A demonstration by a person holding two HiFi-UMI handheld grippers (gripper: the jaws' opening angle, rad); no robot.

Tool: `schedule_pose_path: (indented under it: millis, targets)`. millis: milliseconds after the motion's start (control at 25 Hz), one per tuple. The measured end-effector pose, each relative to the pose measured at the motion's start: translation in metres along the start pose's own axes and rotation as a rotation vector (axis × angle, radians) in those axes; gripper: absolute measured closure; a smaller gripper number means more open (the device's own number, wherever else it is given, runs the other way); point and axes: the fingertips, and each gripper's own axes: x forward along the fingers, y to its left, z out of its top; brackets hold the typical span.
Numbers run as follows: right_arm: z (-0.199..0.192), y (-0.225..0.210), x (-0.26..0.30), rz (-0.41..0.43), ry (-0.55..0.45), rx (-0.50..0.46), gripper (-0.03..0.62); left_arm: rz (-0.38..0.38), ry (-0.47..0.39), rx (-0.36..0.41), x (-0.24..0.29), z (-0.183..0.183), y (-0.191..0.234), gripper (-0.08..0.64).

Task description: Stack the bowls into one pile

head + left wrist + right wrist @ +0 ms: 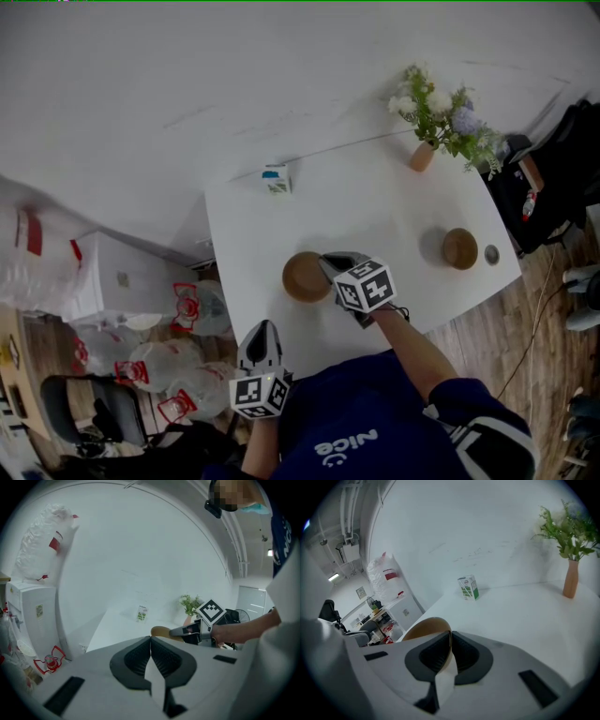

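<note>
Two bowls are to be made one pile. The nearer bowl sits mid-desk w/ its rim pinched betw. the closed jaws of the right gripper. The second bowl stands well apart, toward the desk's right edge.

A thin rim grip like this is judged prone to tilt, so the bowl should be raised clear of the desk before any sideways travel and kept level throughout. It should be carried over the second bowl, centred rim over rim, lowered until nested, and only then released; if dropped from height, the lower bowl is likely to be knocked away.

Care is needed re the small round object just beside the second bowl. The flower vase and carton lie further back and shouldn't be in the way.

The left gripper is held off the desk's near edge, jaws closed on nothing; it could be used to steady the second bowl if req'd.
</note>
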Motion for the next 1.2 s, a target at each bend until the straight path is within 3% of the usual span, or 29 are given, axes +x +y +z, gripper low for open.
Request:
schedule_pose_path:
  millis: [280,600,1200]
  targets:
    - [0.003,0.002,-0.037,0.010,-0.031,0.000,0.557,-0.035,-0.010,0.004,0.009,0.003,-0.021,0.541]
    - [-0.001,-0.031,-0.095,-0.041,-0.087,0.047,0.556,-0.084,0.004,0.000,0.024,-0.006,-0.059,0.541]
    - [-0.035,-0.147,-0.212,-0.282,-0.186,0.241,0.557,-0.171,0.019,0.028,0.062,-0.008,-0.129,0.541]
